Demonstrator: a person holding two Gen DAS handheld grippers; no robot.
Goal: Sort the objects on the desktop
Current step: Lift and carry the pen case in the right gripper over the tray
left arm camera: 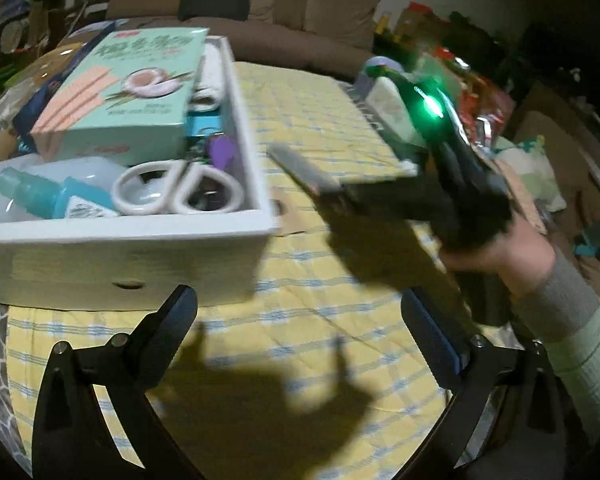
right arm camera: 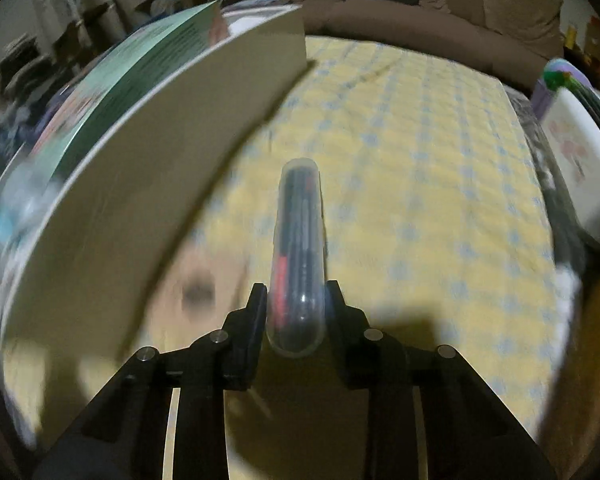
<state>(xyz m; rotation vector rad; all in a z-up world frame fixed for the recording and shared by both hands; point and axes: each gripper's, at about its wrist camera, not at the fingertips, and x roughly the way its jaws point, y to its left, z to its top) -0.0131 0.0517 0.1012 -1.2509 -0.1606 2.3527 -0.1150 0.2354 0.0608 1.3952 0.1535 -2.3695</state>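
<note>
A clear round-ended plastic tube of black and red pens (right arm camera: 298, 256) is clamped at its near end between the right tongs' fingers and points straight ahead, above the cloth. The white rectangular storage box (left arm camera: 140, 248), packed with white-handled scissors (left arm camera: 176, 194), a mint-green snack carton (left arm camera: 128, 92) and a teal-capped bottle (left arm camera: 40, 194), sits ahead-left of the left tongs and just left of the tube.

A yellow cloth (left arm camera: 320, 128) with thin blue checks covers the table. On it, at the left, stands a white box (left arm camera: 236, 240) full of things. At the far right edge of the cloth lies a pile of packets (left arm camera: 384, 100), too blurred to name. The middle of the cloth carries only shadows.
</note>
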